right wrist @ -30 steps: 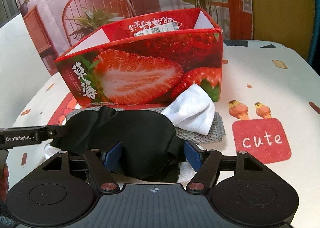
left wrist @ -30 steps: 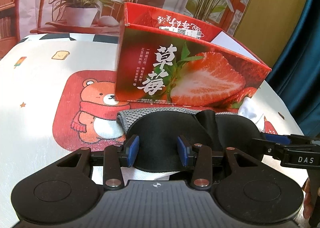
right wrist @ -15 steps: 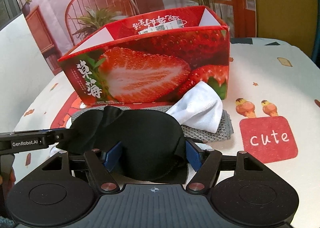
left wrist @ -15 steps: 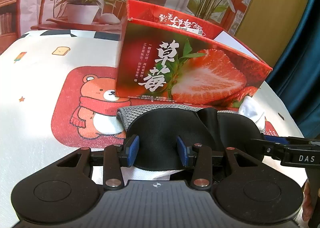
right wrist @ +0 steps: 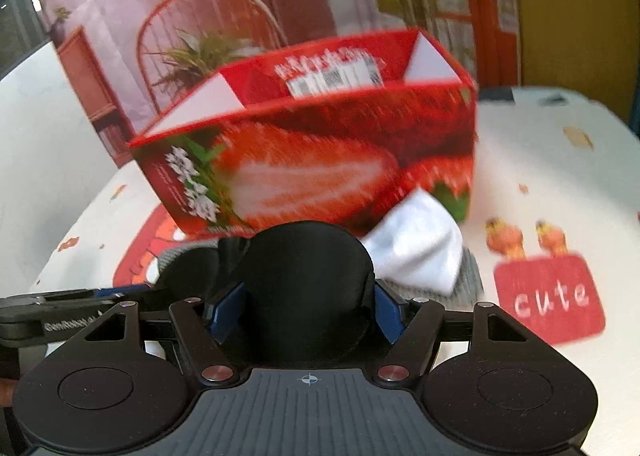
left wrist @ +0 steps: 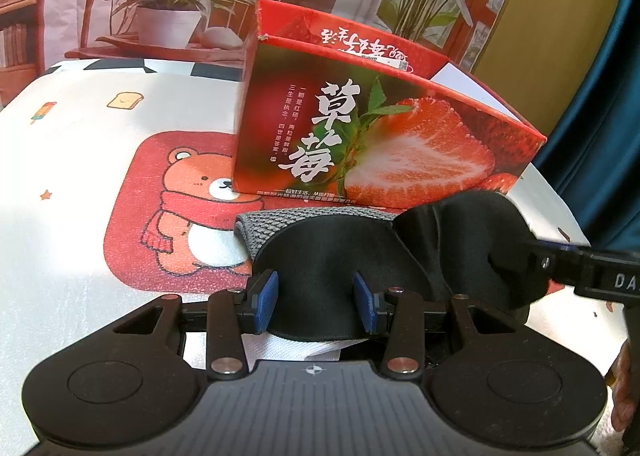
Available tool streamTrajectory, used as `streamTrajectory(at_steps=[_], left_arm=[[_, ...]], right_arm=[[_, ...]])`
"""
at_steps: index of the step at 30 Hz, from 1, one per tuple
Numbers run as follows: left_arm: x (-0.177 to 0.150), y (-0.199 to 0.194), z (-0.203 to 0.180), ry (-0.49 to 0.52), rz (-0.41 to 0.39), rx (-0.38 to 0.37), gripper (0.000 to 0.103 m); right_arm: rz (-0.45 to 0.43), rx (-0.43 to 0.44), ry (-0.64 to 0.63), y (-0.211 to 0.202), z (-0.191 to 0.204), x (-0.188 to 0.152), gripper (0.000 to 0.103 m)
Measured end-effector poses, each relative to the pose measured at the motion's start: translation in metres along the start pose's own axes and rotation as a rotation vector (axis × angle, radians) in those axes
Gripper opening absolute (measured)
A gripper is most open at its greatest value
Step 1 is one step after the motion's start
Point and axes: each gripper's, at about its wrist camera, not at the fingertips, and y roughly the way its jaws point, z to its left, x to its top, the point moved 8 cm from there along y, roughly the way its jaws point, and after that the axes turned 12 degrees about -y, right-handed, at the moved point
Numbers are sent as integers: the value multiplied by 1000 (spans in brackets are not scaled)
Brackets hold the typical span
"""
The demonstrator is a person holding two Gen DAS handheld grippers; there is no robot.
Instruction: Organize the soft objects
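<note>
A black sleep mask (left wrist: 340, 252) hangs between my two grippers, lifted off the table in front of the red strawberry box (left wrist: 384, 151). My left gripper (left wrist: 316, 300) is shut on the mask's left lobe. My right gripper (right wrist: 306, 308) is shut on the right lobe (right wrist: 308, 264), which bulges up between the blue pads. The right gripper also shows at the right edge of the left wrist view (left wrist: 560, 260). The box (right wrist: 312, 159) is open at the top. A grey knit cloth (left wrist: 280, 215) and a white sock (right wrist: 416, 252) lie at the box's foot.
The table (left wrist: 80, 159) has a white cloth with a red bear patch (left wrist: 168, 211) on the left and a red "cute" patch (right wrist: 550, 300) on the right. Something white (left wrist: 292, 348) lies under the left gripper. Behind the table hangs a backdrop with a chair and plants.
Both grippers have risen with the mask, and the box looks nearer. The right wrist view is now blurred from motion, and the right lobe has bunched upward between the pads.
</note>
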Motion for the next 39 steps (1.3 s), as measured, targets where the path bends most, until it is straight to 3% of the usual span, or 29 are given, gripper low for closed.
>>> streamTrajectory(at_steps=[5,8,9,12,18,22,30,34,39], left_arm=[[0,0,0,3,-3,4,44],[0,-1,0,2,-4,3,45],[1,-2,0,3,-7,3,46],[3,-5,3,-3,-19,17,58],[2,-5,4,-4,-10,20,59],[2,-4,6,-9,-7,19,58],[0,-3,6,-15,-5,19,59],[1,-3,7,-25,-4,16,59],[4,-7,11,-66,0,14,65]], right_arm=[[-45,-5,-101,-3,16,13,47],[-28,7,-130,0,22,11,18],[-18,12,-129,2,22,9,15],[-10,3,-116,4,18,6,16],[-16,1,-31,2,3,1,34],[-18,-3,20,1,-8,-1,37],[-32,-2,95,3,-24,0,37],[-26,-10,72,5,-22,-1,24],[9,-21,58,12,-21,-10,22]])
